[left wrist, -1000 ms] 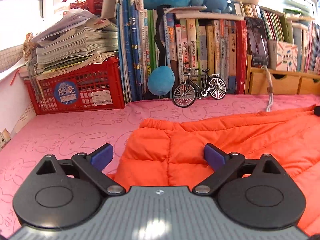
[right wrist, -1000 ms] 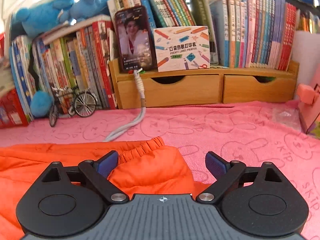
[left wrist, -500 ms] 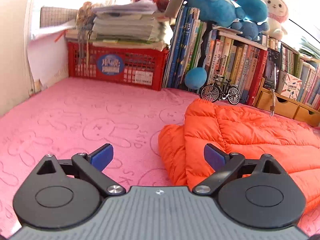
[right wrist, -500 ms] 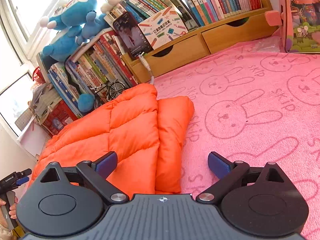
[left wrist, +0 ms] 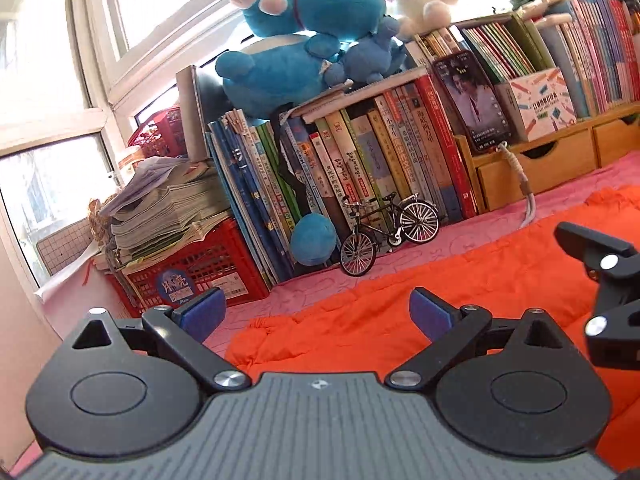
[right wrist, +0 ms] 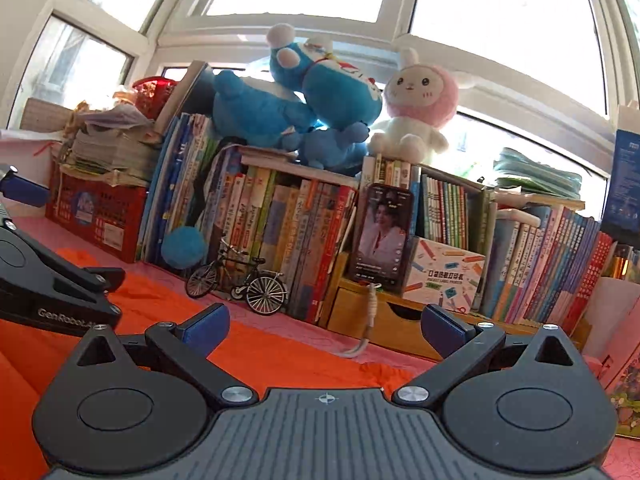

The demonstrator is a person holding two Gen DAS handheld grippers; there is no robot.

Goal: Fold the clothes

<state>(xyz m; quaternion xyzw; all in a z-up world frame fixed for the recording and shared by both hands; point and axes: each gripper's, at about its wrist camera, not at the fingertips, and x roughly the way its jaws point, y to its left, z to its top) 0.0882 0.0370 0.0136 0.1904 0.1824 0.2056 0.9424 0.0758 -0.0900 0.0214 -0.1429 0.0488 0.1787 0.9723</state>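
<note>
Across the lower half of both views lies the pink rabbit-print cloth (left wrist: 304,292) over the table, and on it the orange quilted jacket (left wrist: 400,320), spread broad and fairly flat, filling the lower right of the left-wrist view and the lower left of the right-wrist one. Its near edge at lower centre of the left view looks doubled and gathered, though how many layers lie there I cannot tell from this low angle. So the garment may be part-folded or simply laid out; the pictures fit either a spread jacket awaiting folds or one with folds already in it, and whether a neat bundle exists is hidden.

Behind it, along the upper half of each frame, runs the row of books (right wrist: 280,232) with the blue plush toys (left wrist: 304,40) and the pink-and-white rabbit plush (right wrist: 416,112) on top, a red crate (left wrist: 192,276) under stacked papers at left, and wooden drawers (right wrist: 400,320) at right.

The left gripper (left wrist: 318,308) hangs above the jacket's near edge, jaws spread wide with nothing between them. The right gripper (right wrist: 326,328) hovers likewise, jaws parted and empty (each tool shows at the edge of the other's view, so they are close together).

Smallest: a phone (right wrist: 382,236) propped up, and the toy bicycle (left wrist: 390,232) just beyond the jacket.
</note>
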